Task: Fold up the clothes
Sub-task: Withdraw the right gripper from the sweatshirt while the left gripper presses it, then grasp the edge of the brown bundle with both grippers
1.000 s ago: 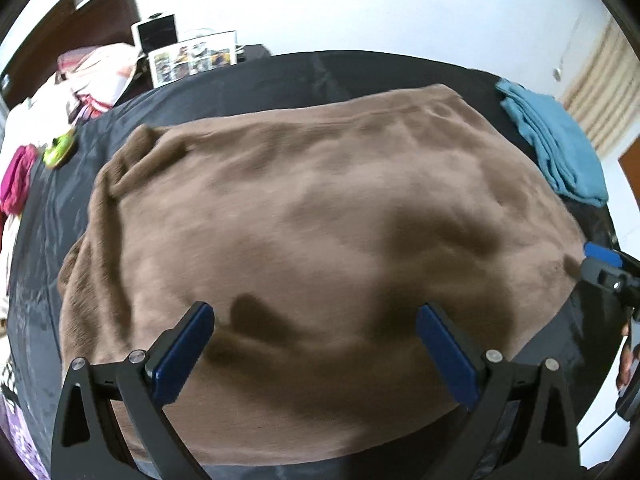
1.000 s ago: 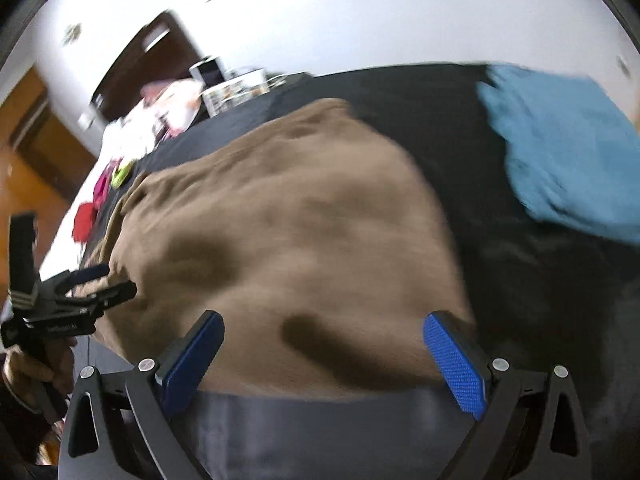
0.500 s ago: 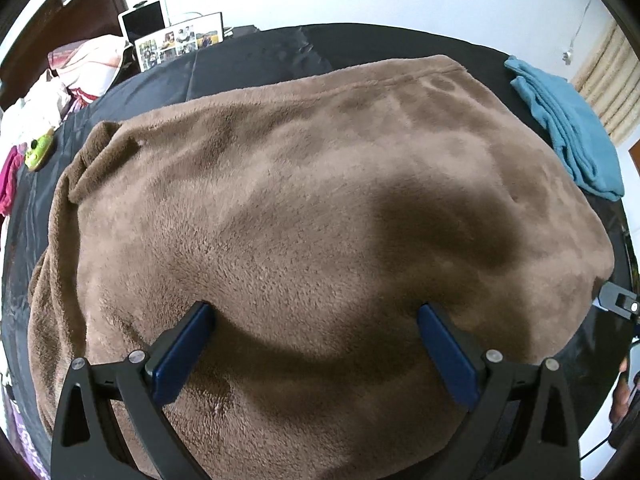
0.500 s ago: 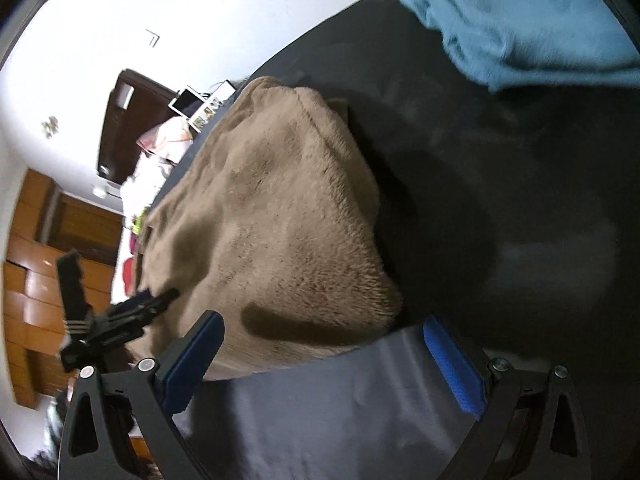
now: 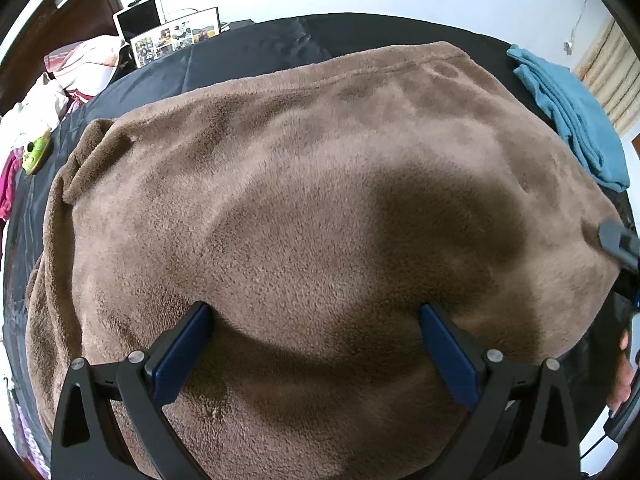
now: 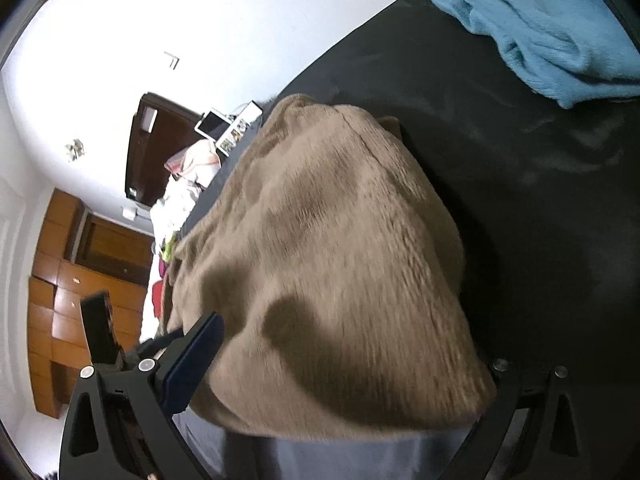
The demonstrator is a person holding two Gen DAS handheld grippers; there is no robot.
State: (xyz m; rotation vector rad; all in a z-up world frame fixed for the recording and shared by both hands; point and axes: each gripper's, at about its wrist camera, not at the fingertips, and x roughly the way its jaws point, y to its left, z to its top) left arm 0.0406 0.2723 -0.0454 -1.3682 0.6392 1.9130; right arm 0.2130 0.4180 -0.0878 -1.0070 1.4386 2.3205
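- The fleece (image 5: 304,208), brown and plush, lies spread over the dark sheet (image 5: 256,52) and covers most of it.
- Left gripper (image 5: 316,344): jaws wide apart, with nothing clamped. Both blue pads (image 5: 182,354) sit low against the pile near the fleece's near edge; whether they press in or only graze it I cannot tell.
- Right gripper (image 6: 344,364): jaws also wide apart. The near corner of the fleece bulges up between them and hides the right-hand pad; the left-hand pad touches the fabric's side. Nothing is pinched.
- In the left view the right gripper's tip (image 5: 618,240) shows at the fleece's right edge, with fingers of a hand (image 5: 622,376) below it.
- A folded blue cloth (image 6: 552,24) lies on the sheet well apart from the fleece, toward the far right corner.
- Beyond the sheet's far left edge: photo frame (image 5: 176,38), pink and white laundry (image 5: 80,68), a green toy (image 5: 36,152).
- The right view is tilted and takes in a wooden wardrobe (image 6: 60,292).
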